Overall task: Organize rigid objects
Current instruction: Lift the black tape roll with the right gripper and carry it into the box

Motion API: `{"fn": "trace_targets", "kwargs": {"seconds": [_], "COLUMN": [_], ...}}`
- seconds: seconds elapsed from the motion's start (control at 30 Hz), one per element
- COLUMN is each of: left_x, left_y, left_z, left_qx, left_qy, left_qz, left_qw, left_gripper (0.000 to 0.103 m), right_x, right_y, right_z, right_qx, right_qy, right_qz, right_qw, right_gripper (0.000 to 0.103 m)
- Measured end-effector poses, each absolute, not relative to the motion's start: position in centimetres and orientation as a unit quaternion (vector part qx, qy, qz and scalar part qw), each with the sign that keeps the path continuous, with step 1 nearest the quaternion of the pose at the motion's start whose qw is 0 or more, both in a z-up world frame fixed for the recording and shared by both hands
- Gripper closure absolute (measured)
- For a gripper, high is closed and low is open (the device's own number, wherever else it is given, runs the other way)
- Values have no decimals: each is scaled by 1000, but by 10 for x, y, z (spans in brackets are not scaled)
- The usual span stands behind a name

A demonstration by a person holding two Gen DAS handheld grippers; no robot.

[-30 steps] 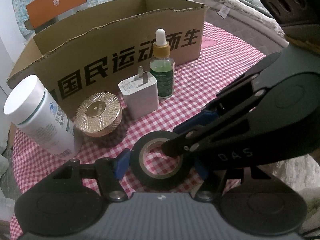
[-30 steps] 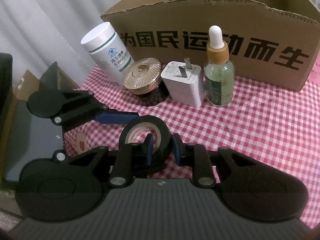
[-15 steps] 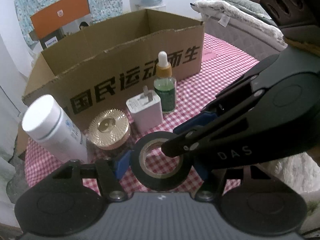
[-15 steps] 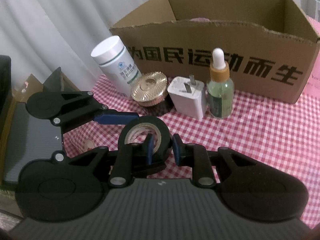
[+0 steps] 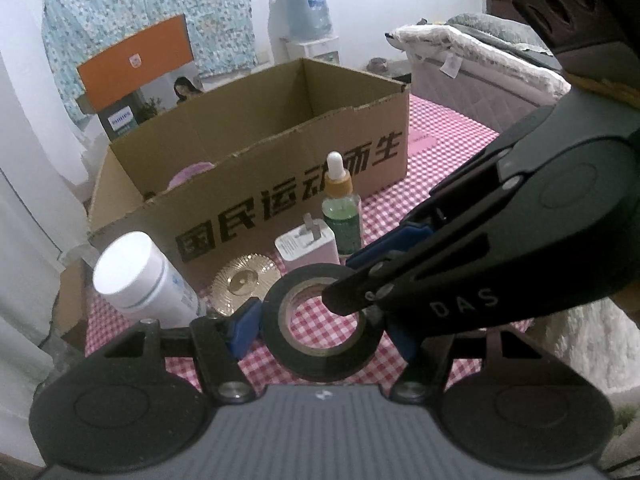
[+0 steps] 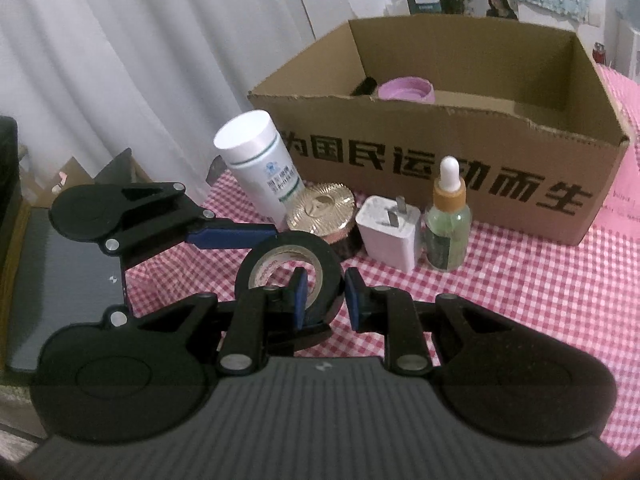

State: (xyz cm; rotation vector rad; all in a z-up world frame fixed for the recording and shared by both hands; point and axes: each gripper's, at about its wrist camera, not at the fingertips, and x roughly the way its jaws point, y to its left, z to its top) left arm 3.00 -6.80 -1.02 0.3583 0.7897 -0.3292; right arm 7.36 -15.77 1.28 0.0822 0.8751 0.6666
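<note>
Here the black roll of electrical tape [image 5: 322, 322] hangs above the red-checked tablecloth [image 6: 520, 280], before the brown cardboard box [image 6: 440, 140], pinched across its wall by the right gripper [image 6: 325, 296] and spanned outside by the left gripper [image 5: 320, 332]
</note>
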Motion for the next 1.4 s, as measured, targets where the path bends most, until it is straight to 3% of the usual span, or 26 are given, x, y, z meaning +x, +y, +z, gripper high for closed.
{"fn": "trace_targets", "kwargs": {"seconds": [0.93,1.2,1.4], "left_x": [13,51,118], "left_y": [-56,-51,-42], "left_z": [37,69,84], "left_qx": [195,212,197], "left_qy": [300,274,318], "left_qz": [-141,-147,-175], "left_qw": [923,926,911], "left_gripper": [35,35,35], "right_x": [54,83,143], "right_y": [-150,-151,-154], "right_z": [66,107,127], "right_qx": [20,10,22], "right_qy": [345,325,351], "right_qz": [327,331,337], "right_qw": [879,886,873], "right_gripper": [83,83,83]}}
